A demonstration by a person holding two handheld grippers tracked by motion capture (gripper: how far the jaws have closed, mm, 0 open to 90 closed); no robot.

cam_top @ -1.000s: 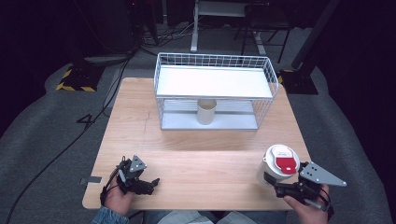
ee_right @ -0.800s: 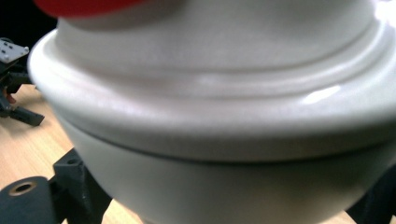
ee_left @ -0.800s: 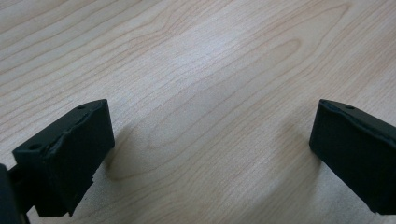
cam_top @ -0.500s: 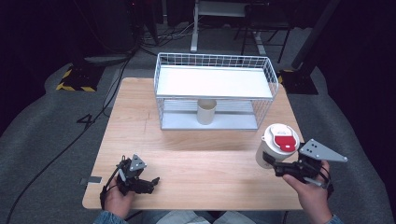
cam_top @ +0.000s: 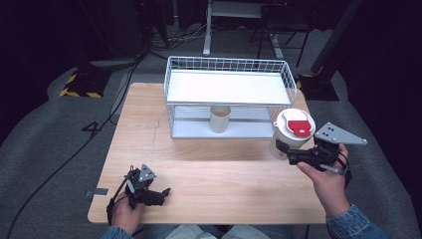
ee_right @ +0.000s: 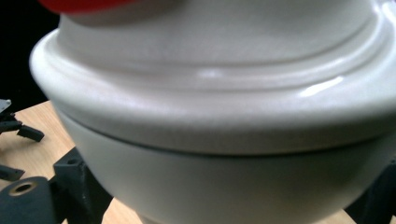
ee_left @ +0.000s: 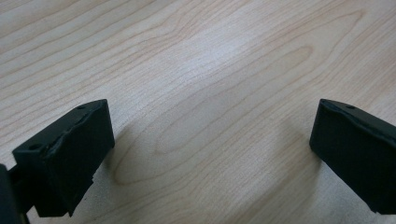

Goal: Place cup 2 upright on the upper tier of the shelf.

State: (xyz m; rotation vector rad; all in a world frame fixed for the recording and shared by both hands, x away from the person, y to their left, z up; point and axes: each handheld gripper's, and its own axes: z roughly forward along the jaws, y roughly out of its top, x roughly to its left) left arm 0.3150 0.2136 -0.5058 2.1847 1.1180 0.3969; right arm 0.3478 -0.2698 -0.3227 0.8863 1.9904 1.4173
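**White lidded cup held up beside the wire basket**

The landmark here is the white wire basket (cam_top: 228, 94), a two-level rack standing at the far middle of the wooden surface (cam_top: 209, 174). A small beige cup (cam_top: 220, 118) stands on the basket's lower shelf, under the white upper tray.

The right hand-held gripper (cam_top: 293, 155) is clenched on a white cup with a red-tabbed lid (cam_top: 292, 132). In the high view the cup sits just off the basket's near right corner, overlapping that corner in the picture, and it looks lifted clear of the surface, though from this angle the gap beneath it is hard to judge. The jaws grip the cup low on its body, on the side facing the person. In the right gripper view the cup's pale wall and the rounded rim of its lid (ee_right: 224, 107) are seen up close, with black gripper parts at either side below it and a strip of red at the top edge.

The left hand-held gripper (cam_top: 161, 193) rests well in front of the basket's left half, near the surface's front edge, in the person's left hand (cam_top: 125, 213). Its jaws are released: in the left gripper view they stand wide apart, with bare wood grain between them (ee_left: 212, 140).
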